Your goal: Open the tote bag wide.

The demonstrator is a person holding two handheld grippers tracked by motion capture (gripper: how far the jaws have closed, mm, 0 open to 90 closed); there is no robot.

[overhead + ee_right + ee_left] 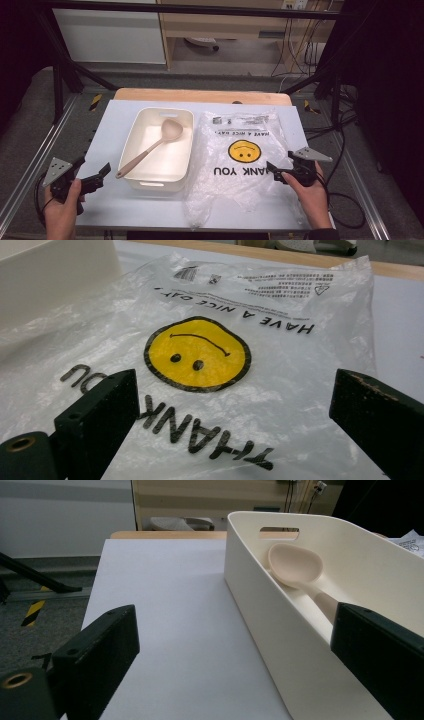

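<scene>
Nearest the high camera, both hands sit at the front edge of the tabletop [115, 205], white sheet over a wooden board. Largest thing on it: clear plastic bag [240, 160], lying flat and crinkled on the right half, yellow smiley face [245, 151] printed mid-bag, black "THANK YOU" and "HAVE A NICE DAY" lettering upside down from the person's side. Bag's left edge touches or just overlaps the bin, cannot tell which.

Cream rectangular bin [145, 180] stands upright left of centre, cut-out handle slots in the end walls. Inside it a beige spoon [150, 150] lies diagonally, bowl toward the far right corner, handle end resting near the front left rim.

Left hand-held gripper [92, 177] is at the front left, just beside the bin's front left corner, jaws spread wide, nothing between them; in the left gripper view the bin wall [260, 615] runs past the right-side jaw with the spoon [295, 565] beyond.

Right hand-held gripper [280, 174] is at the bag's right edge, low over the plastic, jaws wide apart, holding nothing; the right gripper view looks across the bag [280, 390] with the smiley [197, 354] straight ahead between the jaws.
</scene>
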